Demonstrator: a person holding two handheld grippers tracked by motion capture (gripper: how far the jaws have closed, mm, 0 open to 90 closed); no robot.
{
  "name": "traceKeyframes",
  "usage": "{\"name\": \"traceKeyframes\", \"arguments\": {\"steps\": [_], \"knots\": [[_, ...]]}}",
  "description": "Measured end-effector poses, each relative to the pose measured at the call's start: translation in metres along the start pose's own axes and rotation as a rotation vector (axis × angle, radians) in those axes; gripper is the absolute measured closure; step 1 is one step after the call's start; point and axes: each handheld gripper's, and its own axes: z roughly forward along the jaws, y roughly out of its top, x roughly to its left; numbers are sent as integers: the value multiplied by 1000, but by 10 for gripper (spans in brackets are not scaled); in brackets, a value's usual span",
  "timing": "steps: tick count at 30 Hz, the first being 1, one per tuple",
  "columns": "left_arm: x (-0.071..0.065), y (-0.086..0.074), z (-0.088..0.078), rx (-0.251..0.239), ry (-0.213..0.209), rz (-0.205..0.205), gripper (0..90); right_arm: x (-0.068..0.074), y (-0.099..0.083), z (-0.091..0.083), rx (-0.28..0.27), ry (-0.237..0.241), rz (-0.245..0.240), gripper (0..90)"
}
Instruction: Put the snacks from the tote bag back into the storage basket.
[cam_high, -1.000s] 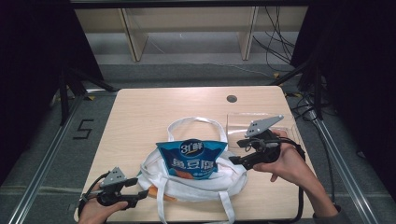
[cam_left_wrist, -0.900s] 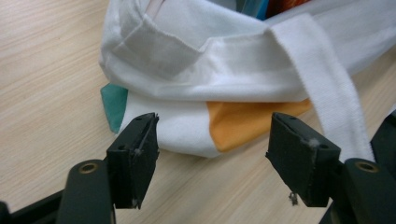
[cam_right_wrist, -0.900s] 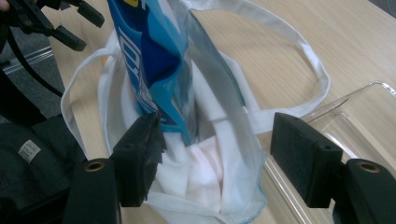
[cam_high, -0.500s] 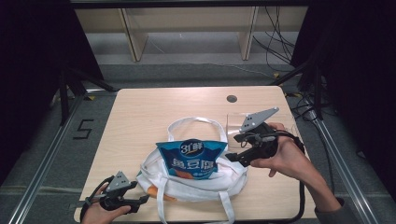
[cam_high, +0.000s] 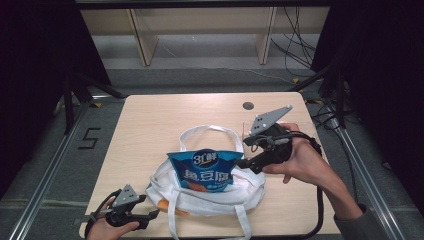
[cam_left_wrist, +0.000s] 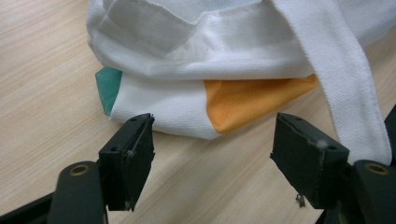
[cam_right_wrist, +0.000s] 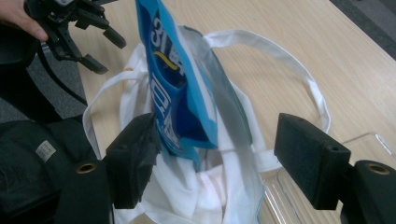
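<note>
Both claws have just been opening, and the right claw (cam_high: 246, 163) has lifted a little and drawn back from the blue snack bag (cam_high: 202, 170), while the left claw (cam_high: 150, 216) has stayed low at the near left corner of the desk (cam_high: 150, 120). At this moment the snack bag stands upright, its lower half tucked inside the mouth of the white tote bag (cam_high: 210, 192), which lies slumped near the front middle of the desk with one handle looped away from the person. In the right gripper view the jaws stand wide apart with the snack bag's edge between them but not pressed, so the right claw holds nothing. In the left gripper view the jaws are likewise wide and empty, hovering just short of the tote's bottom corner, where an orange patch (cam_left_wrist: 254, 100) and a green patch (cam_left_wrist: 108, 86) show under the white cloth. A clear plastic tray (cam_right_wrist: 369, 144) rests on the desk just beside the tote on the person's right. Judging from this, the snack bag appears to have been let go into the tote, and the packing step looks close to done, though the bag still sticks out and may need pushing down.
</note>
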Motion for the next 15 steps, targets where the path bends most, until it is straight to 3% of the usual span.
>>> {"name": "traceKeyframes", "arguments": {"steps": [4, 5, 10, 12, 15], "knots": [[0, -1, 1, -25, 0, -7, 284, 2, 9, 2, -1, 25, -13, 307], [1, -1, 0, -24, 0, 8, 284, 3, 11, 3, 9, 29, -21, 307], [0, -1, 0, -7, 3, -1, 284, 5, 20, 9, 13, 29, -35, 313], [1, 0, 0, 4, 6, 19, 284, 6, 23, 11, 7, 32, -49, 318], [0, -1, 1, -16, 3, -7, 283, 7, 27, 13, 19, 38, -57, 332]]}}
